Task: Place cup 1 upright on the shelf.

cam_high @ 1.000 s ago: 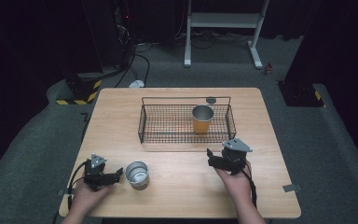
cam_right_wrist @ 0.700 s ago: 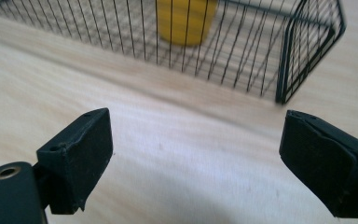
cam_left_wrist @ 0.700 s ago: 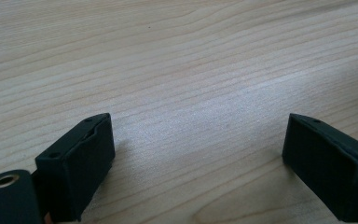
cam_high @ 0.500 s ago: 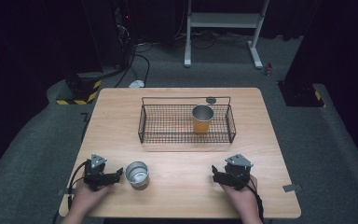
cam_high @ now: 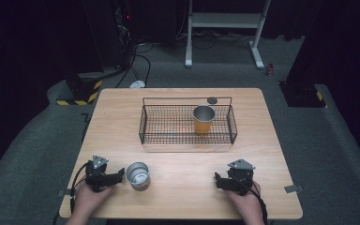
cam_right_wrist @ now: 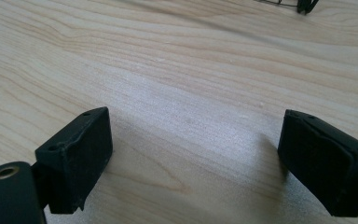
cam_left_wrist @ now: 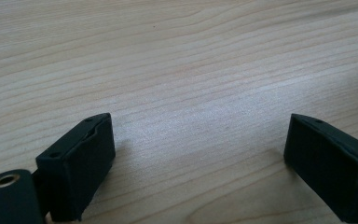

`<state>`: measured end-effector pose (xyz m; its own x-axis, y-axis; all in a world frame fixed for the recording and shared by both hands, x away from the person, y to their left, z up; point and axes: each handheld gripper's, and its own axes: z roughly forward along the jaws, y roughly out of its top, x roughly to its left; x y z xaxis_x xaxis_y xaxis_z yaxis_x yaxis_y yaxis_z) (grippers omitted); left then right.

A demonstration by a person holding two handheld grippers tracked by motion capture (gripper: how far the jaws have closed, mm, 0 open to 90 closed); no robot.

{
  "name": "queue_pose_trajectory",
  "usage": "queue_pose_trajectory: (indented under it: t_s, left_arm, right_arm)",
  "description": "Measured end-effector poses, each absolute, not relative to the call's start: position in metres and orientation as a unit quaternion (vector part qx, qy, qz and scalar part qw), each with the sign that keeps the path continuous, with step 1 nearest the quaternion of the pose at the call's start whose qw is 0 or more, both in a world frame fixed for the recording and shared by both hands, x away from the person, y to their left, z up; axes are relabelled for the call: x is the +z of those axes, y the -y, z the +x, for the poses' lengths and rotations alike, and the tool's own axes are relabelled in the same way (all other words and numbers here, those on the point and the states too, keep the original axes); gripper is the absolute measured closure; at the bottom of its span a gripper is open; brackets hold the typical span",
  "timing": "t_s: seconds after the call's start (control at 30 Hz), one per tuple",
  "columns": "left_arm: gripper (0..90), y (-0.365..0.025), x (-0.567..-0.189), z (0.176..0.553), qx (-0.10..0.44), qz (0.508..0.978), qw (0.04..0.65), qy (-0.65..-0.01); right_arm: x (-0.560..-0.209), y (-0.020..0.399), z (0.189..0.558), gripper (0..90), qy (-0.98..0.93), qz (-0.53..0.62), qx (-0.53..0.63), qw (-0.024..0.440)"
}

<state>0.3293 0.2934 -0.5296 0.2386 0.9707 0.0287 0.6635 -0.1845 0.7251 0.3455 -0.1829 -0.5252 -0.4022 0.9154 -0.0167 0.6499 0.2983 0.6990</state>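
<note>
resting low on the wooden surface (cam_high: 178,159), the left claw (cam_high: 118,175) is seen with its jaws apart and nothing between them; they have just been opening. the steel cup (cam_high: 137,174) stands upright just beyond its tips, mouth up, so the left claw is much the nearer. the right claw (cam_high: 219,182), likewise apart and empty, lies well off to the cup's far side. an orange cup (cam_high: 203,119) stands in the wire basket (cam_high: 147,123) farther away. whether the tips touch the steel cup cannot be told.
</note>
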Motion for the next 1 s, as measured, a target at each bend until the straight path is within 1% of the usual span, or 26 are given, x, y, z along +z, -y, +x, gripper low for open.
queue_pose_trajectory:
  t_s: [0.03,0.07,0.17,0.23,0.3,0.47,0.5,0.6,0.67,0.7,0.77,0.83,1.0]
  left_arm:
    - [7.6,-0.290,-0.530,0.328,0.269,0.726,0.295,-0.560]
    - [7.2,-0.290,-0.530,0.328,0.269,0.726,0.295,-0.560]
    - [6.0,-0.283,-0.529,0.327,0.299,0.725,0.285,-0.552]
    - [5.7,-0.281,-0.529,0.327,0.306,0.728,0.279,-0.546]
    - [5.7,-0.280,-0.529,0.327,0.290,0.730,0.289,-0.547]
    - [5.8,-0.287,-0.527,0.328,0.275,0.719,0.304,-0.561]
    - [6.8,-0.293,-0.525,0.328,0.259,0.706,0.326,-0.573]
    - [13.7,-0.297,-0.522,0.327,0.260,0.698,0.338,-0.575]
    - [15.0,-0.300,-0.518,0.327,0.261,0.694,0.344,-0.576]
    - [15.0,-0.303,-0.514,0.327,0.244,0.693,0.360,-0.574]
    - [15.0,-0.304,-0.512,0.326,0.238,0.693,0.368,-0.571]
    - [15.2,-0.304,-0.506,0.324,0.236,0.691,0.390,-0.561]
    - [15.0,-0.301,-0.496,0.319,0.246,0.694,0.404,-0.544]
  right_arm:
    - [-0.525,0.184,0.345,9.9,-0.780,0.498,0.312,0.213]
    - [-0.525,0.184,0.345,9.9,-0.780,0.498,0.312,0.213]
    - [-0.525,0.184,0.345,9.9,-0.782,0.496,0.313,0.211]
    - [-0.525,0.184,0.344,9.9,-0.782,0.497,0.313,0.210]
    - [-0.525,0.184,0.344,9.9,-0.782,0.497,0.313,0.210]
    - [-0.525,0.184,0.343,9.7,-0.781,0.498,0.314,0.210]
    - [-0.525,0.184,0.344,9.7,-0.782,0.495,0.313,0.210]
    - [-0.525,0.184,0.344,9.7,-0.782,0.495,0.314,0.210]
    - [-0.525,0.184,0.343,9.6,-0.783,0.495,0.314,0.210]
    - [-0.525,0.184,0.343,9.6,-0.783,0.495,0.314,0.209]
    - [-0.525,0.184,0.343,9.6,-0.783,0.495,0.314,0.210]
    - [-0.525,0.184,0.344,9.6,-0.783,0.495,0.314,0.209]
    - [-0.525,0.184,0.343,9.6,-0.782,0.497,0.315,0.208]
